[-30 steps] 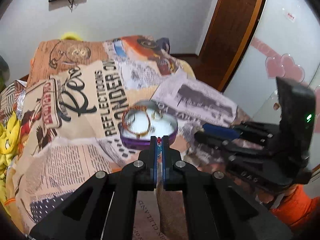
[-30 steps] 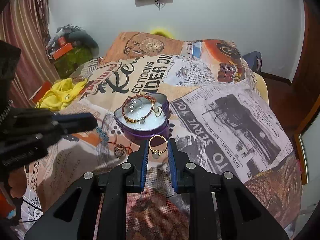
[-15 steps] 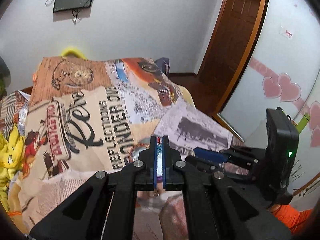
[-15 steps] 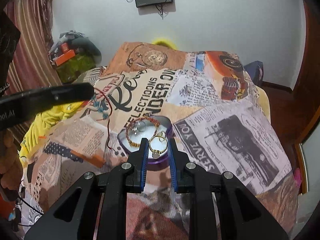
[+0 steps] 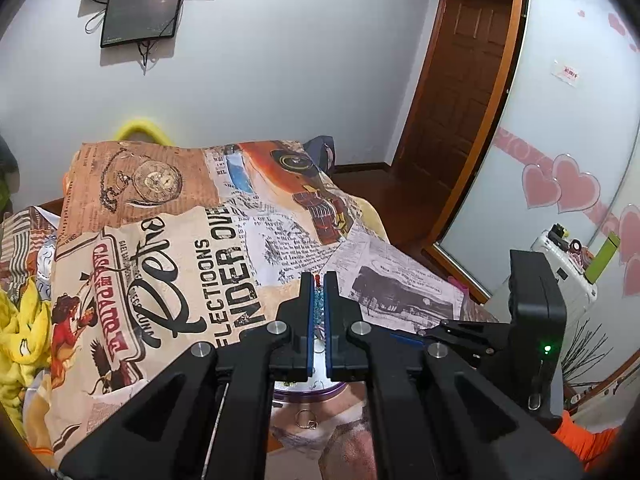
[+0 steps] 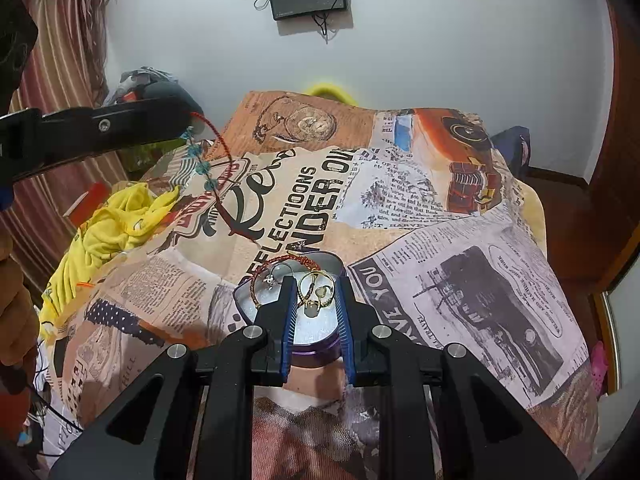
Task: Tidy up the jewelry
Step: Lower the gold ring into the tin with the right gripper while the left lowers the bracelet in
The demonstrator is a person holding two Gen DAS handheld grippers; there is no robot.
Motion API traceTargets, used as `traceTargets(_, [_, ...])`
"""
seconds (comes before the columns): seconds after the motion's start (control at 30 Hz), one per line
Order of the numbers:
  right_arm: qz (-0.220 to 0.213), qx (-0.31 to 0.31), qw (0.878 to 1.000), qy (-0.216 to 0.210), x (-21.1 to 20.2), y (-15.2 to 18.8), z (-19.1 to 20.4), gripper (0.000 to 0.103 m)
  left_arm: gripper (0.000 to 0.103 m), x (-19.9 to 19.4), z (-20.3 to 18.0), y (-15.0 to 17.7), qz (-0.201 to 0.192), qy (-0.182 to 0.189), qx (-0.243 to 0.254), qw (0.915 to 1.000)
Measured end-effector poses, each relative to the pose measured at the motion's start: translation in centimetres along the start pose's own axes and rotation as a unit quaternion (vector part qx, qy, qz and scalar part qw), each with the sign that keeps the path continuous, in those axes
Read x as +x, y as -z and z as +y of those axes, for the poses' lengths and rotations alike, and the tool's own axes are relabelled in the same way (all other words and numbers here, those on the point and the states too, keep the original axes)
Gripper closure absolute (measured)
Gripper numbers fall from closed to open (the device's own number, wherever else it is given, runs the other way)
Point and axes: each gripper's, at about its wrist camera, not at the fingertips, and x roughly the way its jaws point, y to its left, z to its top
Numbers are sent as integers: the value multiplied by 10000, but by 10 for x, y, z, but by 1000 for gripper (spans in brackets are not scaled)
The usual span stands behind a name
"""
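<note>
While the right hand-held gripper point(image 6: 317, 300) hovers just above the purple tin point(image 6: 312, 346) on the bed point(image 6: 460, 280), its jaws stand partly apart with a gold ring point(image 6: 316, 286) between them; whether it is pinched or already lying in the tin, I cannot tell. The left hand-held gripper point(image 5: 318, 292), nearly closed, pinches a red cord bracelet with blue beads point(image 6: 208, 172). The cord hangs down, long axis near vertical, its tail toward the tin, which lies below and to the right of that gripper. The right one is nearer.
</note>
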Motion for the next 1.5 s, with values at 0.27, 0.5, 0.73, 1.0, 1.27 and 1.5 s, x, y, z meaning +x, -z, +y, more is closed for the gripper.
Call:
traceTargets(0.27, [275, -9, 9996, -62, 20, 7, 1, 86, 101, 38, 5, 25, 502, -83, 34, 9987])
traceTargets(0.5, [479, -35, 9988, -106, 32, 12, 3, 86, 101, 69, 18, 50, 1013, -92, -75, 9948])
traceTargets(0.73, [566, -25, 9983, -148, 38, 14, 3, 86, 101, 84, 27, 63, 1281, -82, -159, 9916])
traceTargets(1.0, [580, -102, 9982, -84, 40, 15, 6, 85, 101, 86, 27, 67, 1314, -233, -130, 9910])
traceTargets(1.27, [570, -112, 9983, -18, 39, 15, 7, 85, 95, 74, 32, 67, 1274, -321, -201, 9911])
traceTargets(1.5, [593, -80, 9982, 0, 36, 14, 7, 84, 87, 56, 33, 65, 1095, -360, -249, 9930])
